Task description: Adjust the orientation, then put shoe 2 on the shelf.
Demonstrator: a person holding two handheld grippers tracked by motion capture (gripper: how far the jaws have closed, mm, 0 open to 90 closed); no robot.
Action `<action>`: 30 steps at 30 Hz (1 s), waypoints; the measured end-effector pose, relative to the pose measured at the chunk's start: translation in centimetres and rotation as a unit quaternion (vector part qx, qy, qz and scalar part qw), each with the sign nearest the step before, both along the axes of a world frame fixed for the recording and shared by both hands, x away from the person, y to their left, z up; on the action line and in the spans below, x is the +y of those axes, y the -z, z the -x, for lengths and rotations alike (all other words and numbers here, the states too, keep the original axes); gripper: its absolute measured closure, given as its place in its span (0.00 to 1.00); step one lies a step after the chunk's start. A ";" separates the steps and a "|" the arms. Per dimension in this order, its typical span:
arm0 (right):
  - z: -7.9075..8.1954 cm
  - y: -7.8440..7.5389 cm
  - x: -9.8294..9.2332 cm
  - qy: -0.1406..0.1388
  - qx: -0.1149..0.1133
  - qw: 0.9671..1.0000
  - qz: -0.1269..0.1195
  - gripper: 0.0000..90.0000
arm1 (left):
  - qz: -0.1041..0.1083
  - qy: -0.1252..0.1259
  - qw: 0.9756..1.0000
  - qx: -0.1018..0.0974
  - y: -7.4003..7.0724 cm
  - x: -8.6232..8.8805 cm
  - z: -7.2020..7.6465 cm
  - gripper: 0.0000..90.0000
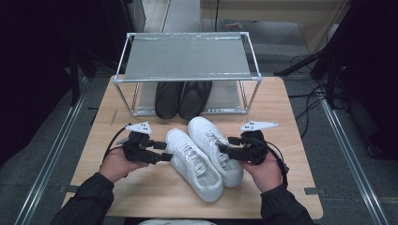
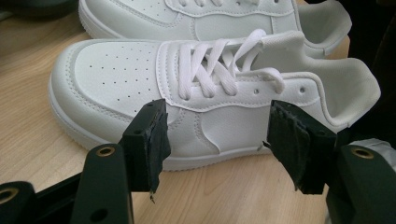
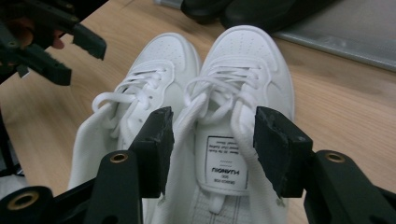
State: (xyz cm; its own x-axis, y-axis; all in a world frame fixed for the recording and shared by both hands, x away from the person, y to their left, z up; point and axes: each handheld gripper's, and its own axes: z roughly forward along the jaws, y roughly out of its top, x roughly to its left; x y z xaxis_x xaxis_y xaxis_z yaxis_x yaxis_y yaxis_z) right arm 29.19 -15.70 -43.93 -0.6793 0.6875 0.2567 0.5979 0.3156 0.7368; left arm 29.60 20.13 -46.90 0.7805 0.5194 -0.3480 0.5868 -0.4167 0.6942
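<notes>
Dark floor and cables surrounded a pale wooden desk (image 1: 141, 197) that carried a metal rack (image 1: 187, 77) at its far side, with a pair of black shoes (image 1: 183, 99) tucked on the lower shelf. Nearer the person lay two white sneakers (image 1: 204, 157) side by side, touching, toes toward the rack — probably lined up so they could go in as a pair. The left gripper (image 1: 165, 151) sat against the outer flank of the left sneaker (image 2: 187, 93), its fingers (image 2: 152, 140) apart and off the leather. The right gripper (image 1: 224, 147) stood at the heel end of the right sneaker (image 3: 243, 93), fingers (image 3: 156, 140) apart to either side of its tongue, not pressing — a flanking stance that looked suited to nudging both shoes together
</notes>
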 end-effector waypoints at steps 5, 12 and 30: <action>0.9 0.2 0.5 -0.008 0.003 1.000 0.000 0.55 | 0.001 -0.001 1.000 0.004 0.0 0.1 -0.5 0.43; 1.9 0.5 1.2 -0.016 0.007 1.000 -0.002 0.56 | 0.002 -0.007 1.000 0.002 -0.1 0.4 -0.8 0.42; 2.3 1.9 2.8 -0.033 0.019 0.999 0.013 0.54 | -0.005 -0.018 1.000 0.001 0.1 0.8 -1.0 0.42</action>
State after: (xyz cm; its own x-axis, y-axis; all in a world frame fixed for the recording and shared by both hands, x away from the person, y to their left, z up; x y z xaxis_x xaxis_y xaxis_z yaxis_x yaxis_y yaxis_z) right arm 26.89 -12.87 -45.78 -0.7142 0.6477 0.2652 0.6018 0.3750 0.7051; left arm 30.62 20.95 -46.99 0.7605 0.5511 -0.3434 0.6027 -0.4024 0.6891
